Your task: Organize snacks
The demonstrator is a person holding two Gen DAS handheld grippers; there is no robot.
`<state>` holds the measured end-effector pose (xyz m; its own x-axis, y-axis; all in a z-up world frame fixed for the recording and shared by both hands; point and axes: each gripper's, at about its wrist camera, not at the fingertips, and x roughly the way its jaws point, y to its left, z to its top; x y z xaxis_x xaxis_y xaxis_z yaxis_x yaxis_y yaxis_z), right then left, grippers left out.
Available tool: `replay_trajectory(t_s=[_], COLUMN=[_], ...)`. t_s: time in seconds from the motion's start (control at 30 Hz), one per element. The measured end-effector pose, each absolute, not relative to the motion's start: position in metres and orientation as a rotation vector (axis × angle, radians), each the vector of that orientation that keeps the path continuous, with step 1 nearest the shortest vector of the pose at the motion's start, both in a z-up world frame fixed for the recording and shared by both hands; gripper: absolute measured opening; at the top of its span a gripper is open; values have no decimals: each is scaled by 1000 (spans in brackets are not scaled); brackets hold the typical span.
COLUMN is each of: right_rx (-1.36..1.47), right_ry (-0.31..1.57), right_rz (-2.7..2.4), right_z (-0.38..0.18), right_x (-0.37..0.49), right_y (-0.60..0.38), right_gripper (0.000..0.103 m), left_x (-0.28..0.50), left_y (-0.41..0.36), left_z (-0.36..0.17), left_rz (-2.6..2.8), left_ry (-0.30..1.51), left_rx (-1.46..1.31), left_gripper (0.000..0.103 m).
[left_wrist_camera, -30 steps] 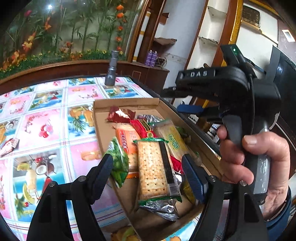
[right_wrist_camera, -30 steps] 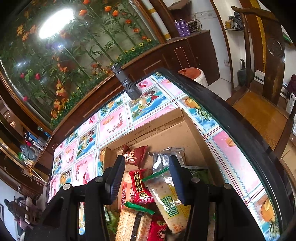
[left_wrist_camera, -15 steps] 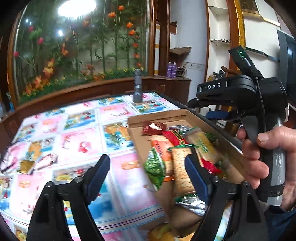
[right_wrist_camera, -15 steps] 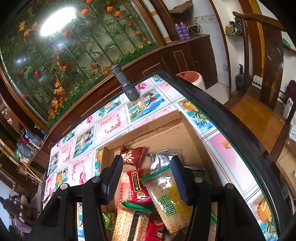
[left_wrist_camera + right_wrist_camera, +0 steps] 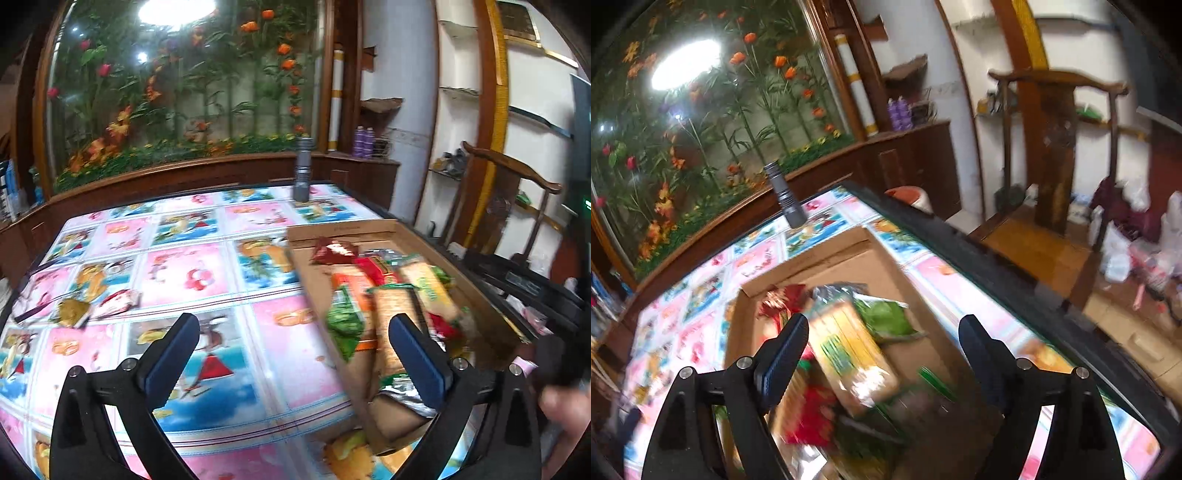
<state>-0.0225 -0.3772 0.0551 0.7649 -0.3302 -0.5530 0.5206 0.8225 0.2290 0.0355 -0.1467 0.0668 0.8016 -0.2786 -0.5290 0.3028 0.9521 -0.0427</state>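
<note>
A shallow cardboard box (image 5: 491, 306) (image 5: 842, 262) lies on the table's right side with several snack packs in it: a cracker pack (image 5: 391, 314), a yellow biscuit pack (image 5: 849, 350), a green pack (image 5: 886, 317), a dark red pack (image 5: 332, 251). Two loose snack packs (image 5: 96, 306) lie on the patterned tablecloth at the left. My left gripper (image 5: 293, 339) hovers over the cloth just left of the box, its jaws opening, nothing between them. My right gripper (image 5: 882, 339) hangs above the box, jaws opening too, and the biscuit pack below is not gripped.
A grey flashlight (image 5: 303, 173) (image 5: 785, 197) stands upright at the table's far edge. A wooden chair (image 5: 1056, 147) and bags on the floor are to the right of the table. A hand (image 5: 561, 402) shows at the left wrist view's lower right.
Both grippers' jaws have spread much wider. The left gripper swung left from over the cracker pack to the tablecloth. The right gripper shifted right over the box, and its view is blurred.
</note>
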Motion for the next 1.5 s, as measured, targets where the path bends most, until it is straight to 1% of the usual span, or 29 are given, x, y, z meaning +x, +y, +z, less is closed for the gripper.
replay_trajectory(t_s=[0.03,0.1,0.2,0.27,0.5,0.8,1.5], right_rx=[383,365,282,252,207,214,198], right_ry=[500,465,444,424,414,400,387], right_rz=[-487,-476,-470,-455,-443,-432,-429], right_z=[57,61,65,68,68,70,72], right_x=[-30,-41,-45,-46,-45,-48,-50], right_y=[-373,-363,-342,-334,-325,-326,-321], right_gripper=[95,96,101,102,102,102,102], left_x=[37,39,42,43,48,35,27], left_y=[-144,-141,-137,-133,-135,-147,-156], left_z=[67,68,68,67,64,71,72], left_rz=[-281,-249,-222,-210,-209,-155,-155], left_ry=[565,589,611,617,667,580,540], left_rx=[55,83,108,106,109,201,253], left_gripper=[102,102,102,102,102,102,102])
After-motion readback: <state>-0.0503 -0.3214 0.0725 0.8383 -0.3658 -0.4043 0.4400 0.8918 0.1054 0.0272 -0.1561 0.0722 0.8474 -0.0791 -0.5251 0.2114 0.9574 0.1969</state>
